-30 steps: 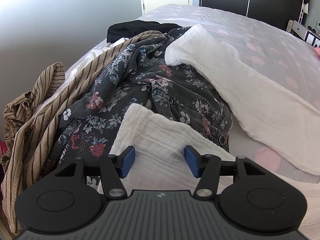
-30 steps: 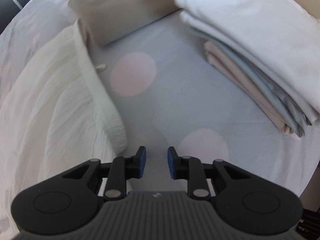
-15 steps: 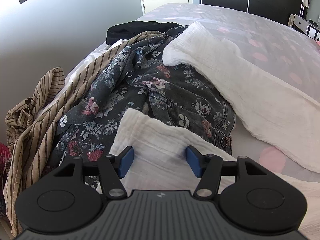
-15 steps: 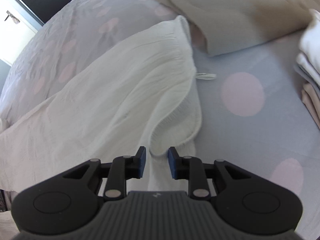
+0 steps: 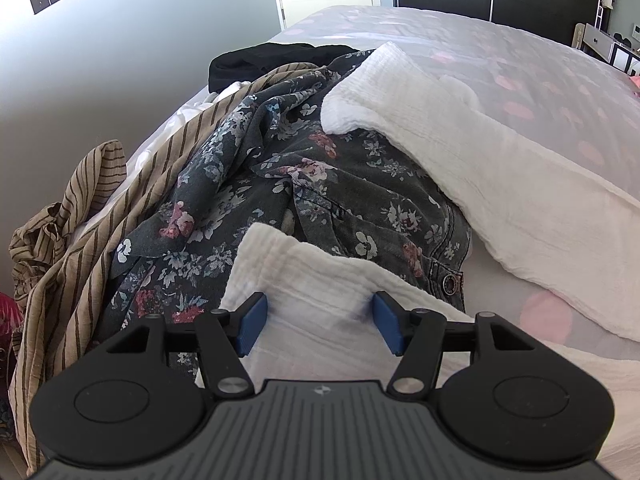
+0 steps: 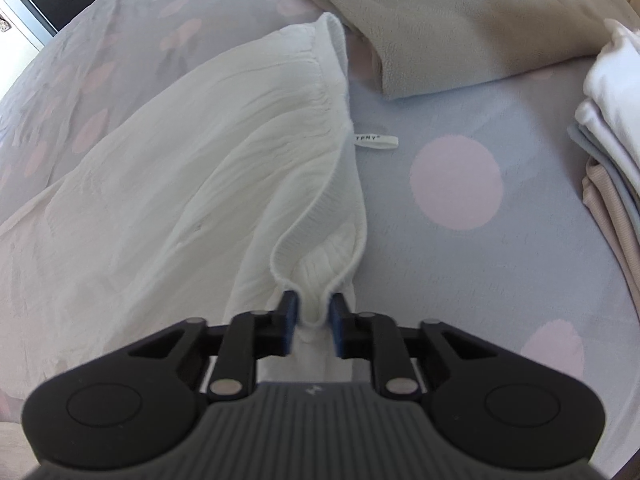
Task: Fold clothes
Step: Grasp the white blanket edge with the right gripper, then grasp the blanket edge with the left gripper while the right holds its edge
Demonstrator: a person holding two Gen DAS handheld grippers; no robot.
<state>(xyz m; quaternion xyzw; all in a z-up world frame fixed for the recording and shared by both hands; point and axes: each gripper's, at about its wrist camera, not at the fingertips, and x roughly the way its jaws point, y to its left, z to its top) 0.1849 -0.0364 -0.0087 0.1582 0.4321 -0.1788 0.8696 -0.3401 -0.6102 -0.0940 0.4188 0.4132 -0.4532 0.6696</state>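
A white crinkled garment point(image 6: 192, 184) lies spread on the dotted bedsheet point(image 6: 460, 280). Its ribbed waistband point(image 6: 320, 240) bunches into a fold between the fingers of my right gripper point(image 6: 313, 312). The jaws are closing, and the blue pads pinch that fold. In the left wrist view another part of the white garment point(image 5: 320, 280) lies under my left gripper point(image 5: 320, 322). This gripper stands open and wide, its pads point(image 5: 252, 322) resting on the cloth without pinching it. A second white stretch point(image 5: 500, 184) runs off to the right.
A dark floral garment point(image 5: 304, 184), a tan striped one point(image 5: 80, 248) and a black one point(image 5: 272, 56) are heaped at the bed's left edge by a wall. A beige blanket point(image 6: 460, 20) and a stack of folded clothes point(image 6: 612, 152) lie right of the white garment, near its label point(image 6: 376, 140).
My right gripper swung left from bare sheet onto the white garment's waistband, and its jaws narrowed onto the fold. The left gripper stayed put on the cloth.
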